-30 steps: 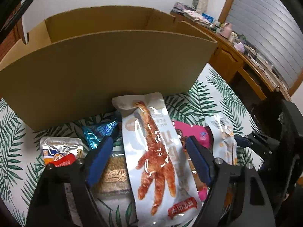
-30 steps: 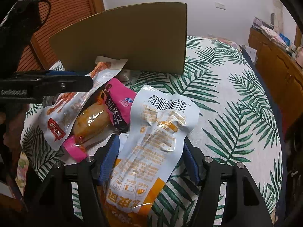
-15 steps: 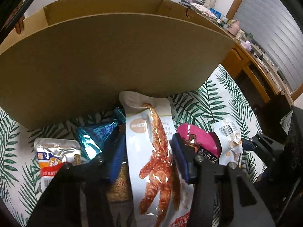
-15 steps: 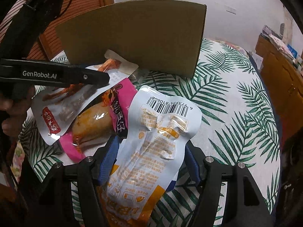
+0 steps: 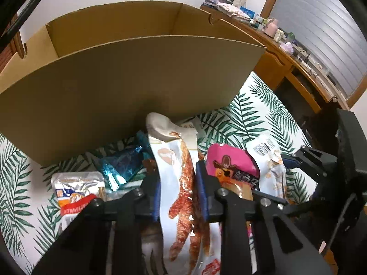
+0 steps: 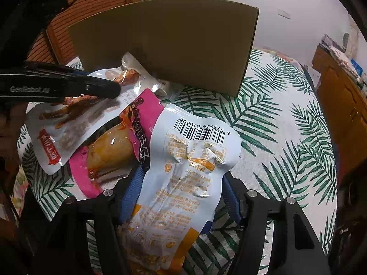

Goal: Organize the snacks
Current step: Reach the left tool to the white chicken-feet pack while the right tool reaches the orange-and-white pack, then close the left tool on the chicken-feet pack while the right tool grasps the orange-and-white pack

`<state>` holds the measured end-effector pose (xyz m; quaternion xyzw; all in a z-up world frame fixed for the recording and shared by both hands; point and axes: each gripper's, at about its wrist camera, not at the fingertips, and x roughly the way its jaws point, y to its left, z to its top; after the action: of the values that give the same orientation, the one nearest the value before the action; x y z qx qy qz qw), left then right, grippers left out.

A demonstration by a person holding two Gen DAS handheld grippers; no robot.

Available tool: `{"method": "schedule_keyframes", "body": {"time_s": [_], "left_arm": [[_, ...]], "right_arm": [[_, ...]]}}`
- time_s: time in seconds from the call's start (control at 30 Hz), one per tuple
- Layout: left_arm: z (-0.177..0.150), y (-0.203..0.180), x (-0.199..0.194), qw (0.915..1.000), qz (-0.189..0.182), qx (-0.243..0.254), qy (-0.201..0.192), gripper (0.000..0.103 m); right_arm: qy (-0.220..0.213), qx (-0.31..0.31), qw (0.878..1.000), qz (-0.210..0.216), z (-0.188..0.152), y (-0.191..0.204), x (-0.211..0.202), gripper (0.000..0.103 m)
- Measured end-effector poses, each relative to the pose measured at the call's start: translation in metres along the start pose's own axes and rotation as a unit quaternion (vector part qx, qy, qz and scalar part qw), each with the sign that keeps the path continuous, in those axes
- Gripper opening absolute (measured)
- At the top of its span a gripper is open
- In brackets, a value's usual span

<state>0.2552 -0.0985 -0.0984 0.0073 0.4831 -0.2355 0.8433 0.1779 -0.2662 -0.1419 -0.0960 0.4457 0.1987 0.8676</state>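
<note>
Chicken-foot pack (image 5: 183, 183) is pinched in our left gripper (image 5: 177, 183), jaws clamped on its middle, just in front of the cardboard box (image 5: 128, 80). We should lift clear of the front wall, then release inside. Right gripper (image 6: 181, 197) jaws straddle the barcode pouch (image 6: 190, 160); grip unclear. Only the left view shows the box interior; only the right shows the pink pack (image 6: 140, 123) underneath on the tabletop (image 6: 286, 137).

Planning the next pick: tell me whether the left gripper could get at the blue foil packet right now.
Probably not: the left gripper is shut on the chicken-foot packet. The blue foil packet, beside its left jaw, lies uncovered.
</note>
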Motion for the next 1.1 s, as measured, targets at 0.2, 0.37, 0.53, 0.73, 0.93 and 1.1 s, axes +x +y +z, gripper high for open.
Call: {"method": "schedule_keyframes", "body": {"time_s": [0.2, 0.37, 0.53, 0.73, 0.93, 1.1], "left_arm": [[-0.009, 0.001, -0.014, 0.9998, -0.001, 0.006, -0.017, 0.017], [-0.013, 0.001, -0.024, 0.9995, 0.004, 0.017, -0.026, 0.016], [-0.017, 0.004, -0.038, 0.9989, 0.002, 0.018, -0.044, 0.016], [-0.020, 0.006, -0.054, 0.9975, -0.005, 0.018, -0.068, 0.016], [-0.022, 0.005, -0.076, 0.9948, -0.009, 0.022, -0.099, 0.016], [-0.018, -0.002, -0.088, 0.9934, -0.006, 0.033, -0.109, 0.016]], "right_arm": [[-0.010, -0.012, 1.000, -0.013, -0.005, 0.007, -0.007, 0.062], [-0.024, -0.002, 0.999, -0.023, -0.004, 0.004, -0.017, 0.061], [-0.035, 0.003, 0.999, -0.027, -0.001, 0.000, -0.024, 0.061], [-0.058, 0.004, 0.998, -0.028, 0.005, -0.002, -0.038, 0.061], [-0.077, -0.004, 0.996, -0.036, 0.010, 0.002, -0.050, 0.061], [-0.083, 0.006, 0.996, -0.023, 0.012, -0.001, -0.052, 0.061]]}}
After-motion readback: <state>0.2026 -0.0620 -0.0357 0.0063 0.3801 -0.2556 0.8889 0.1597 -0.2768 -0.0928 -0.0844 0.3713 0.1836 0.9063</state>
